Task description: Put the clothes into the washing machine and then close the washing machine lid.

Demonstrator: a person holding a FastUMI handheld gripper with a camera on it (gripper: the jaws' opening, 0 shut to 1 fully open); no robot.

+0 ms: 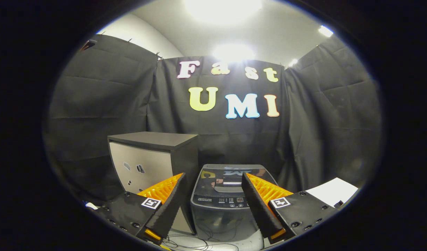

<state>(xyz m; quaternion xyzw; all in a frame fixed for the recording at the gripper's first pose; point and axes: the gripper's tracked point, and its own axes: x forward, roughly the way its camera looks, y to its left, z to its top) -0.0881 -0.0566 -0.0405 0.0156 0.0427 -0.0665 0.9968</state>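
Observation:
A small grey top-loading washing machine [222,202] stands ahead, seen in the gap between my two fingers and beyond them. Its dark glossy lid [230,176] lies flat and shut on top, with a control panel along its near edge. My gripper [213,177] is open, its orange-and-black fingers [164,195] spread wide with nothing between them. I see no clothes here.
A grey cabinet with a dark top [152,158] stands just left of the washing machine, close beside it. A white sheet or board [333,191] lies to the right behind the right finger. Thin cables [192,242] lie on the floor before the machine.

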